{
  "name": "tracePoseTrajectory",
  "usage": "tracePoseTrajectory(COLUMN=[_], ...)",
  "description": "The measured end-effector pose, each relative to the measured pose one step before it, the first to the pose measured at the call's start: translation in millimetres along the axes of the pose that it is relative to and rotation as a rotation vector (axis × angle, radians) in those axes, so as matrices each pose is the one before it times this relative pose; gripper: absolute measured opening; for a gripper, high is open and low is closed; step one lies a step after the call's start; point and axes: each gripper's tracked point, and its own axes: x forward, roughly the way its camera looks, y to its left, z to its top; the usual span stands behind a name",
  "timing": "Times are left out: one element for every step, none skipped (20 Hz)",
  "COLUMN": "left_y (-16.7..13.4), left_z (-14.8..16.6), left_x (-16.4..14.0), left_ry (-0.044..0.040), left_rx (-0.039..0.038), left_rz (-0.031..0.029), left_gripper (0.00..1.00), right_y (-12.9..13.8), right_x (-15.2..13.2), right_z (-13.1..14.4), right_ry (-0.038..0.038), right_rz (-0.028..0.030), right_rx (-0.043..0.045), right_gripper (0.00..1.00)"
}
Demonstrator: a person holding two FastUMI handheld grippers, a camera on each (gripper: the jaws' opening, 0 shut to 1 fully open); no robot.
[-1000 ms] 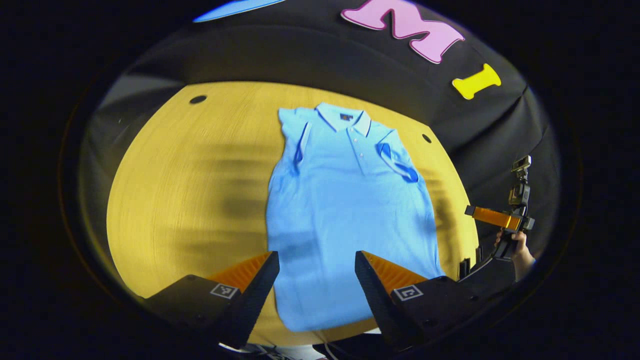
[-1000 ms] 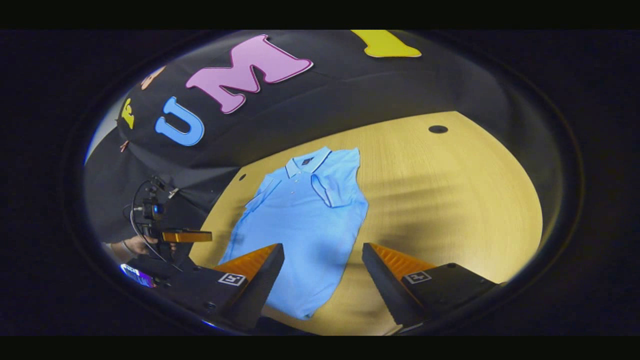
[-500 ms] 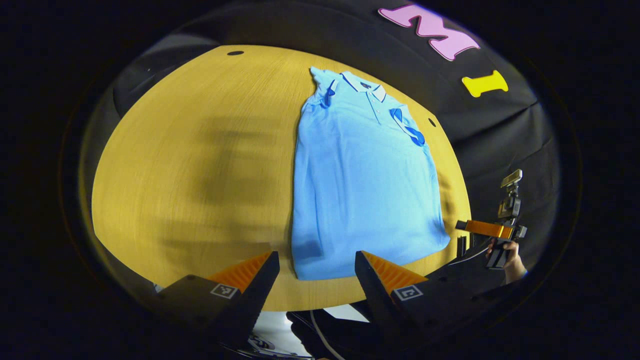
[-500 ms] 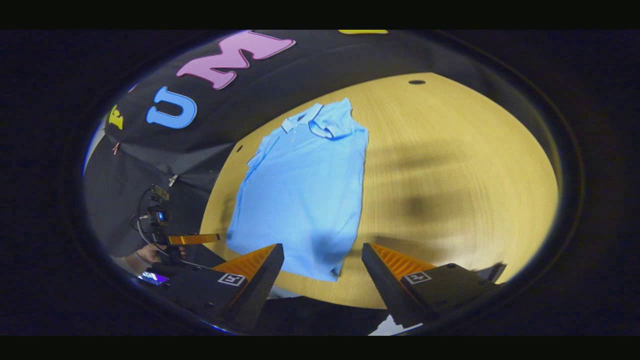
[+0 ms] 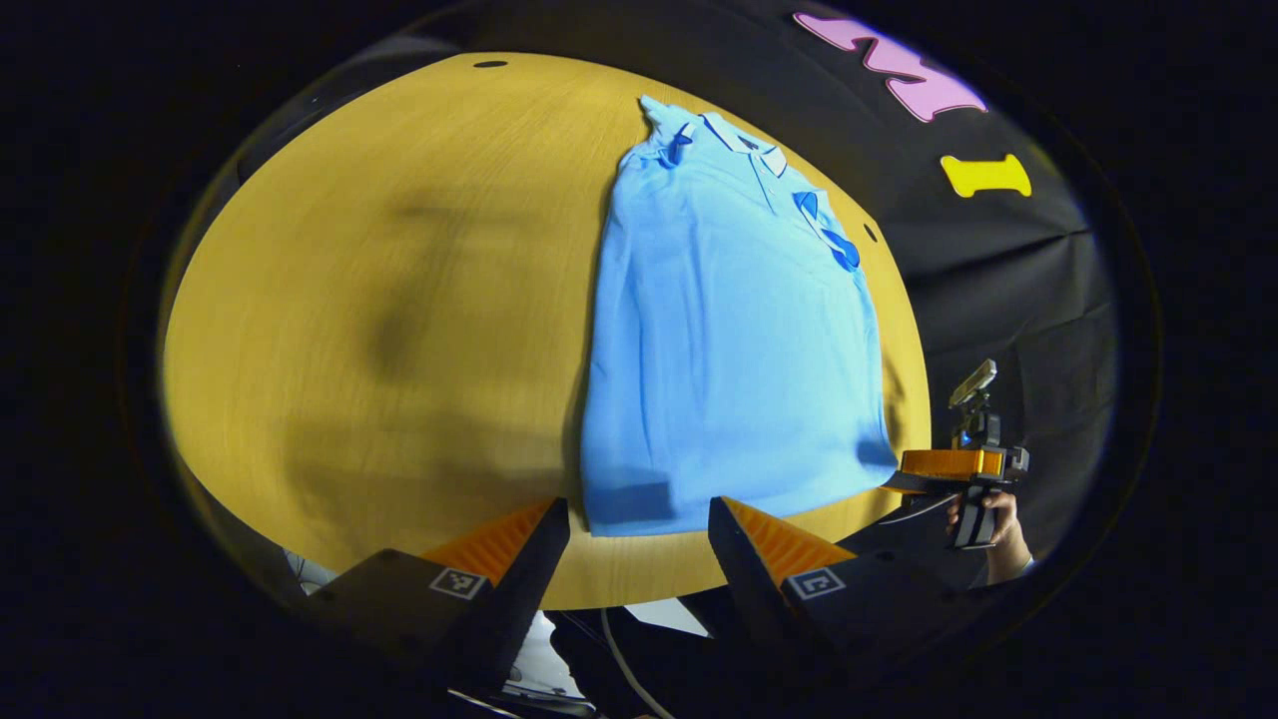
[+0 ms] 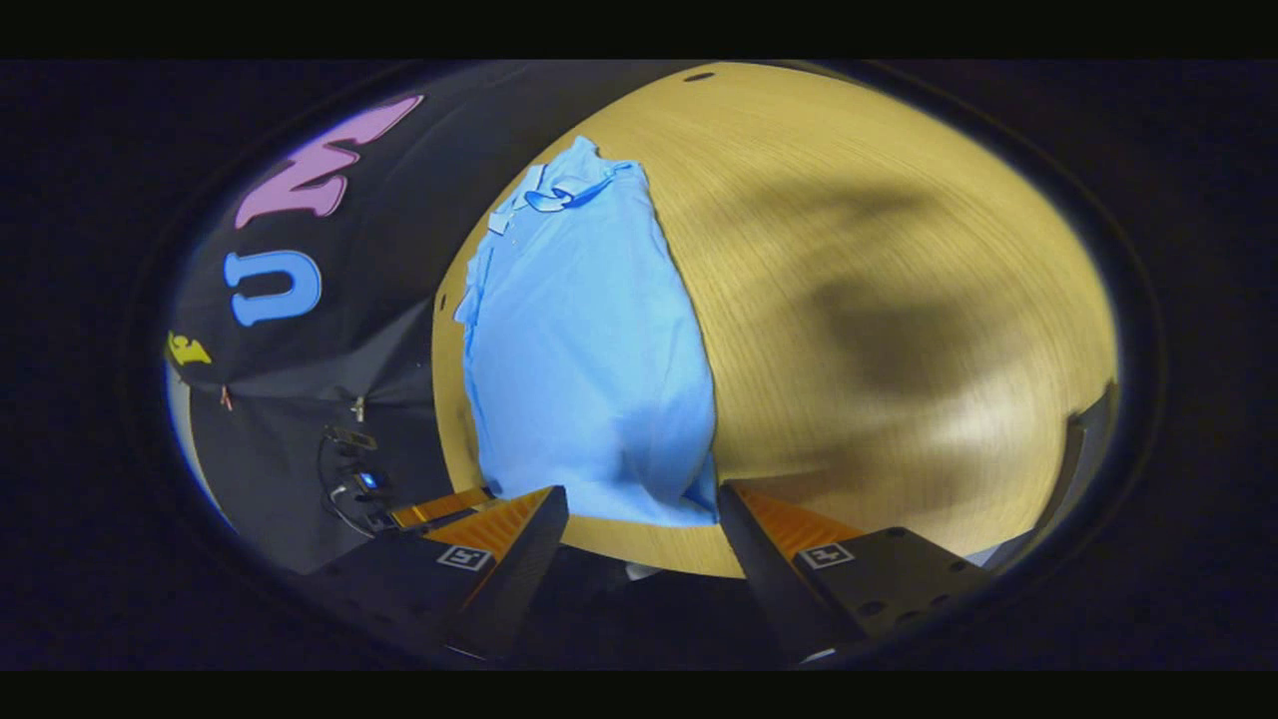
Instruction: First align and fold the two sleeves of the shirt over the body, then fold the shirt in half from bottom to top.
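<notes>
Pulled back and lowered toward the near hem since a second ago, both grippers empty, jaws apart.
Left gripper [image 5: 639,519] and right gripper [image 6: 644,509] poised at hem corners of blue polo shirt [image 5: 729,330], sleeves folded in, flat on worktop [image 5: 399,300]; ample bare room beyond for bottom-to-top fold.

bare table [image 5: 379,300] beside shirt [image 5: 729,340]
</notes>
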Motion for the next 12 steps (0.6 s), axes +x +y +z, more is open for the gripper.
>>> tracePoseTrajectory(left_y=[-2.53, -1.50, -0.19, -2.35, -1.19, -0.25, 0.53, 2.17, 2.35, 2.71, 2.69, -4.70], left_z=[1.36, 4.13, 2.76, 3.34, -1.09, -0.25, -1.46, -0.05, -2.65, 0.09, 0.58, -2.11], left_x=[1.78, 0.81, 1.12, 1.74, 2.93, 1.72, -0.09, 2.49, 2.30, 1.36, 2.30, 3.11], left_ry=[0.00108, -0.00656, -0.00589, -0.00223, 0.00062, 0.00171, -0.00011, -0.00243, 0.00043, -0.00160, -0.00191, 0.00091], left_rx=[-0.02648, -0.02410, -0.02278, -0.02390, -0.01945, -0.00954, -0.00427, -0.00103, -0.00062, -0.00412, -0.00511, -0.01152], left_rz=[-0.01538, -0.01183, -0.00378, -0.00854, -0.00537, -0.00178, 0.00045, 0.00697, 0.00704, 0.00850, 0.00665, -0.02529], left_gripper=[0.94, 0.93, 0.93, 0.91, 0.89, 0.90, 0.89, 0.83, 0.77, 0.59, 0.49, 0.28], right_y=[2.86, 2.18, 0.52, 0.69, 1.77, -0.87, -3.39, -3.39, -5.08, -4.23, -5.50, -0.13], right_x=[1.53, 1.90, 1.11, 1.22, 3.18, 1.59, 3.22, 0.21, 2.63, -0.37, 2.52, -1.68], right_z=[-1.54, 1.70, 2.60, 1.32, 1.63, 1.32, 0.17, 0.13, -0.94, 0.96, 0.11, 2.76], right_ry=[0.00229, -0.00624, -0.00639, -0.00457, -0.00465, -0.00406, -0.00287, -0.00260, -0.00121, -0.00764, -0.00797, -0.01129], right_rz=[0.00992, 0.00930, 0.00669, 0.00127, 0.00463, -0.00422, -0.01282, -0.00964, -0.01349, -0.01126, -0.01278, 0.01181], right_rx=[0.02170, 0.01126, 0.00733, 0.00807, 0.00744, 0.00405, -0.00498, -0.00737, -0.00669, -0.00633, -0.00702, 0.01083], right_gripper=[0.95, 0.94, 0.93, 0.93, 0.90, 0.88, 0.80, 0.79, 0.64, 0.57, 0.36, 0.21])
